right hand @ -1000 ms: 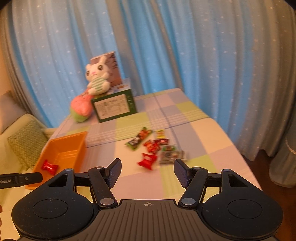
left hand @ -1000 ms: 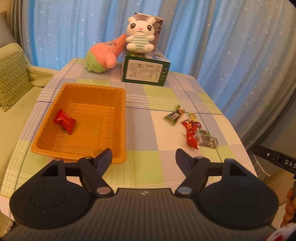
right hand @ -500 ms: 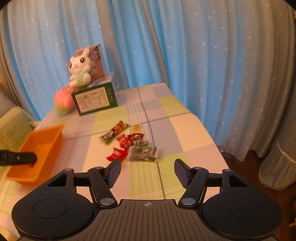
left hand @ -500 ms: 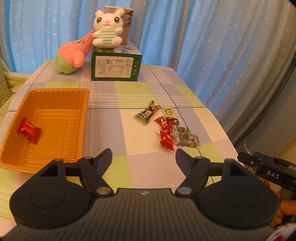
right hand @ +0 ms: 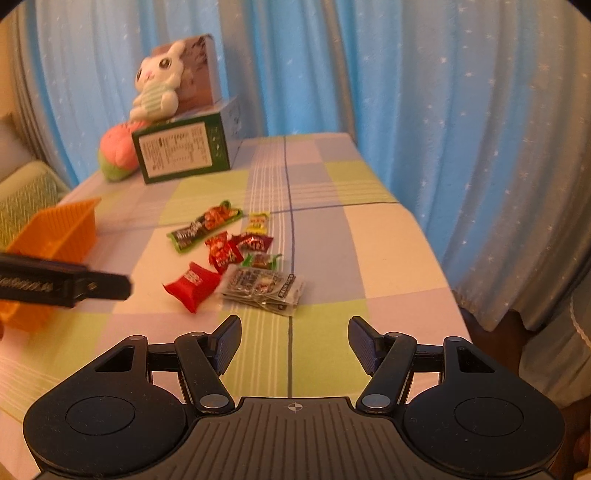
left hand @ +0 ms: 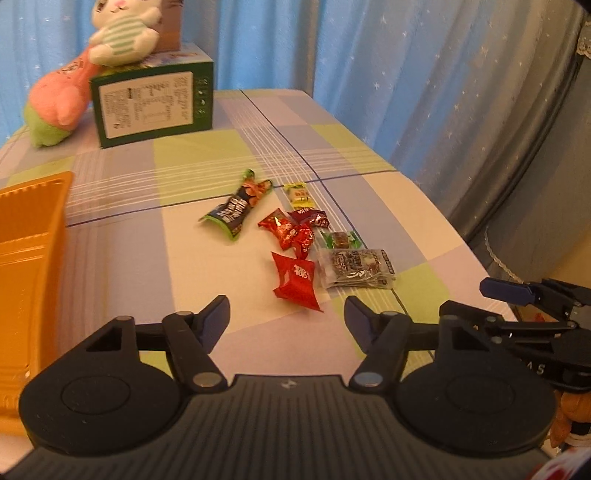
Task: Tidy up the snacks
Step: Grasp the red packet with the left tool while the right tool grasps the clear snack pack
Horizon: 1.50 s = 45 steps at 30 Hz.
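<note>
Two grippers hung over checked table, both released, nothing between jaws. Left gripper (left hand: 286, 314) had jaws just closing partway, red snack packet (left hand: 295, 276) at 12 o'clock just beyond fingertips; likely narrowing to suit small packet. Right gripper (right hand: 293, 341) faced clear packet (right hand: 264, 286) at 11 o'clock. Loose snack cluster (left hand: 291, 230) lay mid-table, apart from orange tray (left hand: 26, 236) at 9 o'clock, judged destination. Green box (left hand: 151, 103) with plush rabbit (left hand: 122, 31) sat at far edge, out of the way.

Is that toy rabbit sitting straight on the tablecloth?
No, the plush rabbit sits on top of the green box, raised off the checked tablecloth.
</note>
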Each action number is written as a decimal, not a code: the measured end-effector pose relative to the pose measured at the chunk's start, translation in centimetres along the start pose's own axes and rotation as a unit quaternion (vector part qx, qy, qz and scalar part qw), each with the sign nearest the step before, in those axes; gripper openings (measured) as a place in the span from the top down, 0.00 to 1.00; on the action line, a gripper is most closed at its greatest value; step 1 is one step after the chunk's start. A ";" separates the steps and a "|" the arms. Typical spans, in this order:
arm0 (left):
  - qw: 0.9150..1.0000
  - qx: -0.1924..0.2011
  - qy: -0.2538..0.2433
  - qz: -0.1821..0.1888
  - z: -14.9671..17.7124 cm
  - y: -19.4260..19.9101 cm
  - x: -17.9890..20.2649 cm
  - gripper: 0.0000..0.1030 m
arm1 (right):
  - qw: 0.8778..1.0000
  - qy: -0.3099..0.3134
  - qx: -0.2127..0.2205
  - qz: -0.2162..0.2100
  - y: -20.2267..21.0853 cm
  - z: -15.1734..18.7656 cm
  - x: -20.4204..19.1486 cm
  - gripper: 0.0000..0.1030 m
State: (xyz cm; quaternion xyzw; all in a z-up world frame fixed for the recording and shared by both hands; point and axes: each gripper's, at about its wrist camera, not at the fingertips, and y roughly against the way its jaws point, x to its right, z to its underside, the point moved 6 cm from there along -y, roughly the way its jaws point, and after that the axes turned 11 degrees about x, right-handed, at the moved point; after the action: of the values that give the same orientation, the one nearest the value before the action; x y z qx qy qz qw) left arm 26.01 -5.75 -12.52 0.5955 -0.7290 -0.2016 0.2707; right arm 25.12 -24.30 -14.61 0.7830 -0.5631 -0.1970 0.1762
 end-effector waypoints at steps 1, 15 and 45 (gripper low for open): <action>1.000 -0.004 -0.002 0.003 -0.1 -1.0 0.0 0.42 | 1.000 0.006 -0.001 -0.005 -0.6 0.0 0.0 0.38; 0.998 -0.043 -0.018 0.040 0.4 -8.9 -0.4 0.66 | 0.995 0.089 -0.011 -0.049 -6.6 -0.1 -0.6 0.38; 1.000 -0.028 -0.005 0.001 2.9 -4.1 -3.3 0.68 | 0.986 0.083 -0.070 -0.131 -10.9 0.0 -4.9 0.47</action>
State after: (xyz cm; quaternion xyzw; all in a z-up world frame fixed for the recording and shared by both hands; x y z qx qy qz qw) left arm 27.73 -3.49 -17.75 0.5862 -0.7246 -0.2248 0.2844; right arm 32.61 -16.31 -19.50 0.8492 -0.4244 -0.1916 0.2490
